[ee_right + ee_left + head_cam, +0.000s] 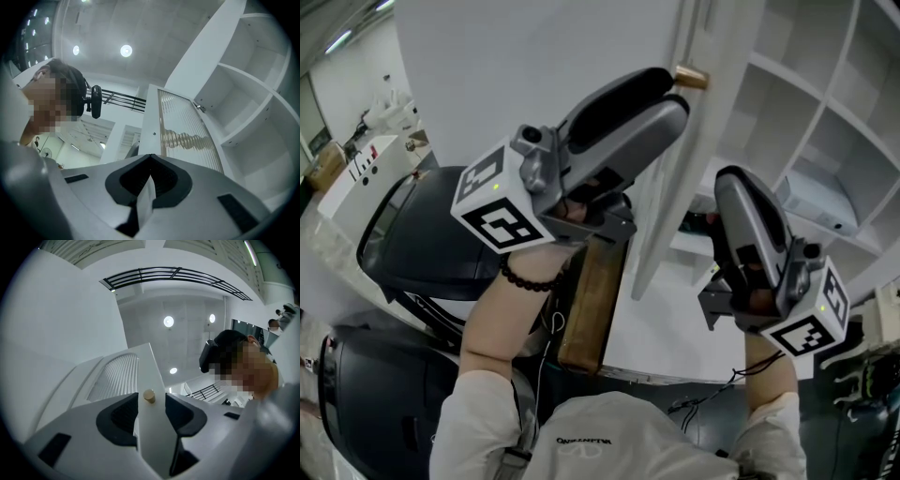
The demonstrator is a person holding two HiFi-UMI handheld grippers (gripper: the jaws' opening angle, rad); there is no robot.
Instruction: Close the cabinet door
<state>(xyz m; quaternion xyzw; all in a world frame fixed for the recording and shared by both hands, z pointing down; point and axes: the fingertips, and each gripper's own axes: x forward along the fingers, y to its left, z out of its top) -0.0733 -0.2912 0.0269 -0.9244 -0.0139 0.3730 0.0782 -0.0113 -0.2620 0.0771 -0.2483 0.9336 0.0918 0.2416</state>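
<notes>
Left tool: reaching up and forward, its jaws straddling the free edge of the cabinet door and closing on it from both sides.
Left tool's pads: lying against the two faces of the white door, which is filling the gap between them in the left gripper view.
Knob: a small brass knob is sitting on the door just past the left tool's fingertips, showing between them.
Cabinet door's place: standing open, swung out from the cabinet, its narrow edge running down from the left tool and passing between the two tools.
Ribbed glass panel: showing ahead of the right tool, set in the door's white frame.
Right tool: pointing upward, just to the right of the door edge, below and to the right of the left tool.
Right tool's jaws: the tips are meeting and are gripping nothing that can be named; a thin pale sliver is showing in the gap behind the tips, and I cannot tell what it is.
Shelves: open white compartments are lying ahead and to the right of the right tool.
Broad white panel: rising to the left of the left tool.
Bead bracelet: circling the person's wrist just behind the left tool.
</notes>
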